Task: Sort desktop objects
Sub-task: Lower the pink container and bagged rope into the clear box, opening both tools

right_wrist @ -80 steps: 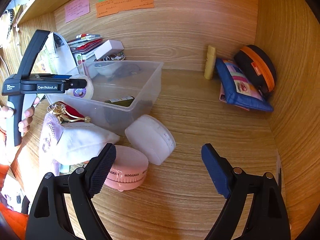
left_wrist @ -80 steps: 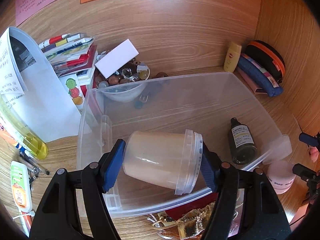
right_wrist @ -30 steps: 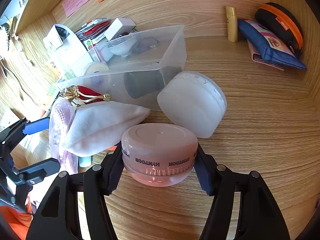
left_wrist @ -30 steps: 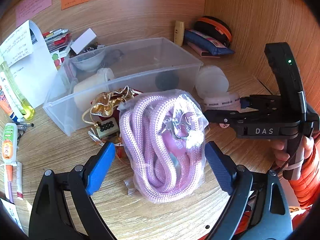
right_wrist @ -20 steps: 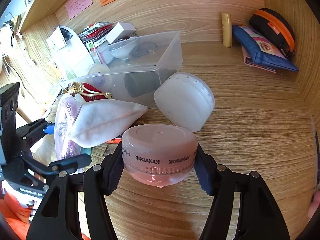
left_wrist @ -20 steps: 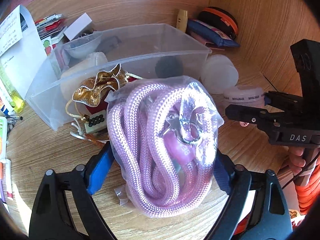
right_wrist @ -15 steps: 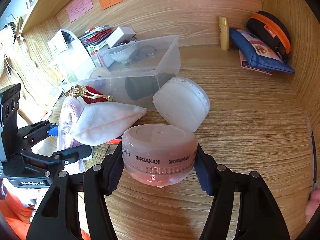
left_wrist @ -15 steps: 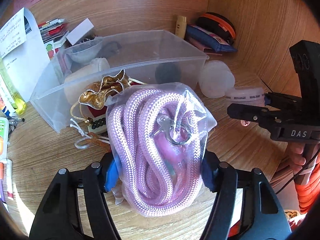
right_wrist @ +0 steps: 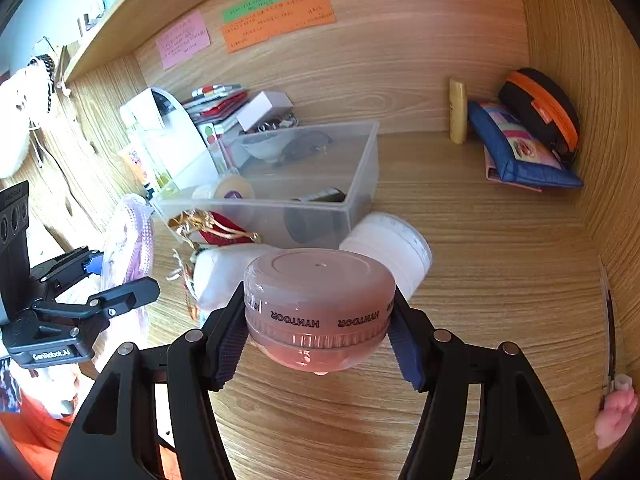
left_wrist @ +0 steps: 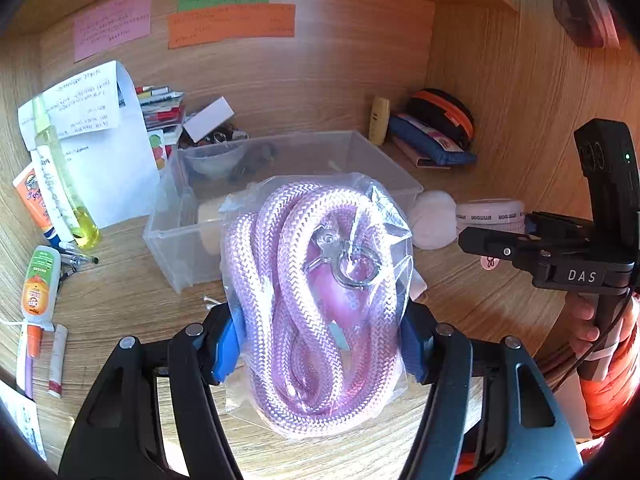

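Both grippers are holding objects.
The left gripper (left_wrist: 320, 346) clamps the bagged pink rope (left_wrist: 316, 300); the right gripper (right_wrist: 318, 344) clamps the pink jar (right_wrist: 318, 304) printed "HYNTOOR".

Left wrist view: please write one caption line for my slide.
Left gripper holds a bagged pink rope above the desk.

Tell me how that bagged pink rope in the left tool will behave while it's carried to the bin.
The bagged rope probably flexes: its coils bulge well above and below the left tool. The glossy plastic looks slippery, so it may creep out of the grip. The metal clip inside probably adds little weight; it should drop into the clear bin without harm.
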{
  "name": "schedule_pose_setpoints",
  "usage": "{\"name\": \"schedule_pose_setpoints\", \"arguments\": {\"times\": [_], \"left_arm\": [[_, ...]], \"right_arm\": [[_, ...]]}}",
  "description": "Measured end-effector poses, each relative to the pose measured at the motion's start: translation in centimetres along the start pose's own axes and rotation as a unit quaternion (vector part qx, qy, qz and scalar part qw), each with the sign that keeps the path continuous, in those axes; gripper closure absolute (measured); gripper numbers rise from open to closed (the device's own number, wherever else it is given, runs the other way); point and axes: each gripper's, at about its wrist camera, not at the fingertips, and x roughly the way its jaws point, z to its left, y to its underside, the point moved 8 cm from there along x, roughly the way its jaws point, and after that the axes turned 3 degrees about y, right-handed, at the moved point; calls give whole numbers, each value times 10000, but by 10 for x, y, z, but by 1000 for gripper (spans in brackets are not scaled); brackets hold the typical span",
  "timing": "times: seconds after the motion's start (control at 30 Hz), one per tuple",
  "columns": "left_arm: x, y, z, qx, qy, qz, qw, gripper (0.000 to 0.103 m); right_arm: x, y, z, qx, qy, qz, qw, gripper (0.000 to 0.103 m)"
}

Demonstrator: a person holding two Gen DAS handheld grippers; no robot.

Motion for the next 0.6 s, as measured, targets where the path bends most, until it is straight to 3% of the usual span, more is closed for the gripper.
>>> {"name": "schedule_pose_setpoints", "arguments": {"times": [0.6], "left_arm": [[-16,-71,47,-368,-335,-729,9961,39]], "right_arm": [[-1,-66,29,-329,-20,-517,9981,43]]}}
